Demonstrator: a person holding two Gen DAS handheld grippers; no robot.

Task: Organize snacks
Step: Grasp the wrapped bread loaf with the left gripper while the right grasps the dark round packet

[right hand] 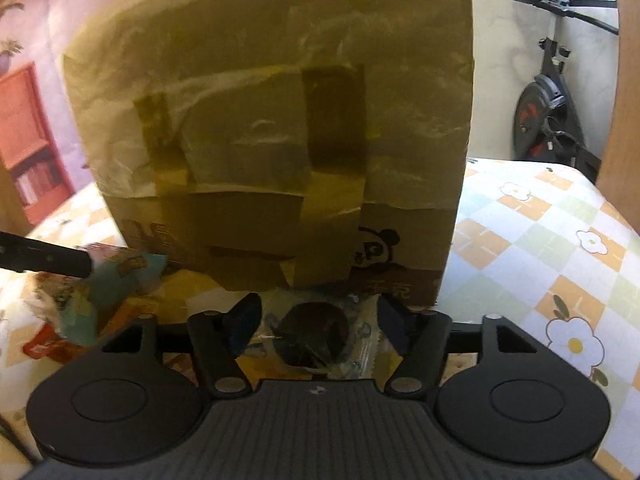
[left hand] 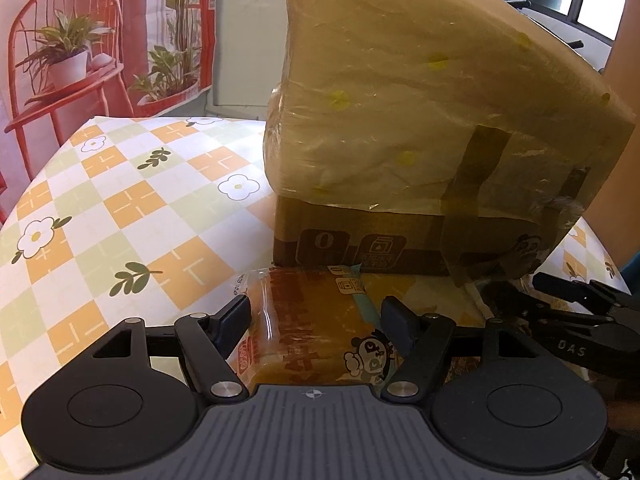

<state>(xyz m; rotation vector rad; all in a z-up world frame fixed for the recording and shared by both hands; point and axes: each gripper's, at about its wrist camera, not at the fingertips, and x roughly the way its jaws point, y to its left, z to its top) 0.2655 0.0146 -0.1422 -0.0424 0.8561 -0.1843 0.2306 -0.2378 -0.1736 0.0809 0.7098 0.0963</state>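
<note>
Snacks lie on a checkered flower-print counter [left hand: 120,200], just in front of a tall cardboard box [left hand: 420,100] wrapped in clear film and tape. Between the fingers of the left claw [left hand: 316,324]: an orange, clear-wrapped cake packet [left hand: 304,332] with a cartoon panda, flat on the counter, touching the box's base; left pad close or touching, right pad apart, so released, not gripping. Between the fingers of the right claw [right hand: 318,318]: a clear packet with a dark round snack [right hand: 316,336], gaps visible on both sides, so also released. Further loose wrappers [right hand: 100,288] heaped to the left in the right wrist view. Best approach, as a judgement: centre each packet between the pads, close gently on the middle rather than the crinkly edges, lift clear of the box before moving.
</note>
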